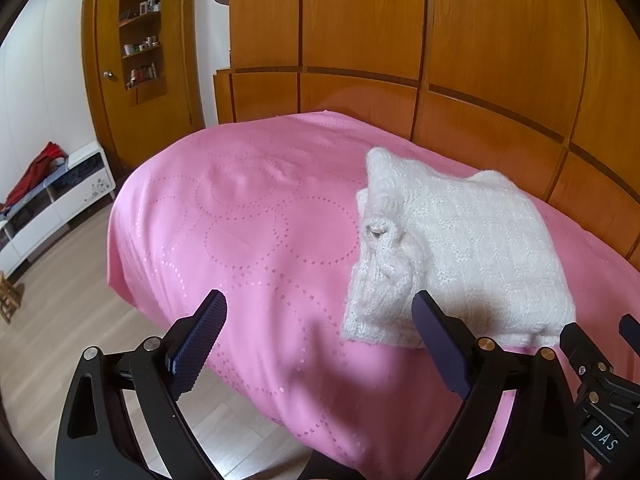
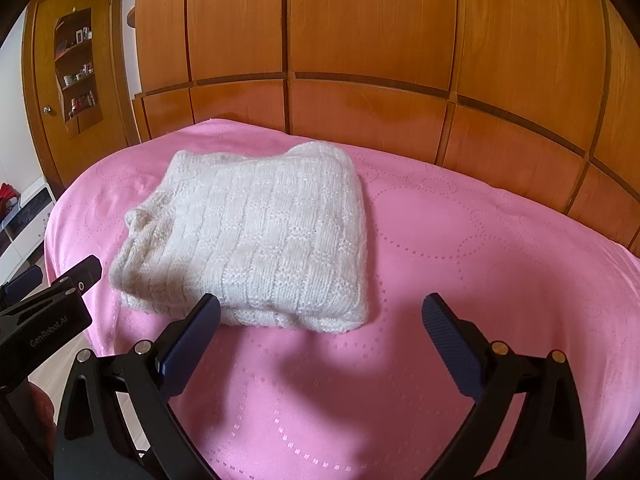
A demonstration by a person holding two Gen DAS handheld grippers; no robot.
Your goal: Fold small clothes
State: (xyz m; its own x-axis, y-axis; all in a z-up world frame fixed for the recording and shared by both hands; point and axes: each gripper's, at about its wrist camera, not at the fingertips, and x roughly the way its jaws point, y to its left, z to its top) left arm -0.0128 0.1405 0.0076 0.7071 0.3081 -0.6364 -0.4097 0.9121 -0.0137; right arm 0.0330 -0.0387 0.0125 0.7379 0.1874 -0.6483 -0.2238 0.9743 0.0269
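Note:
A white knitted sweater (image 1: 460,248) lies folded in a thick rectangle on the pink bedspread (image 1: 248,224). My left gripper (image 1: 320,304) is open over the bedspread, just short of the sweater's near left corner. Its right finger (image 1: 436,332) overlaps the sweater's near edge in this view, and nothing is between the pads. In the right wrist view the sweater (image 2: 260,232) sits ahead and to the left. My right gripper (image 2: 323,308) is open over bare bedspread (image 2: 460,248), its left finger (image 2: 192,336) in front of the sweater's near edge. Neither gripper holds anything.
Wooden panelling (image 1: 400,40) rises behind the bed. A wooden door with a shelf niche (image 1: 140,40) stands at the far left. A low white cabinet (image 1: 60,204) with a red cloth stands on the wood floor (image 1: 60,320) past the bed's left edge.

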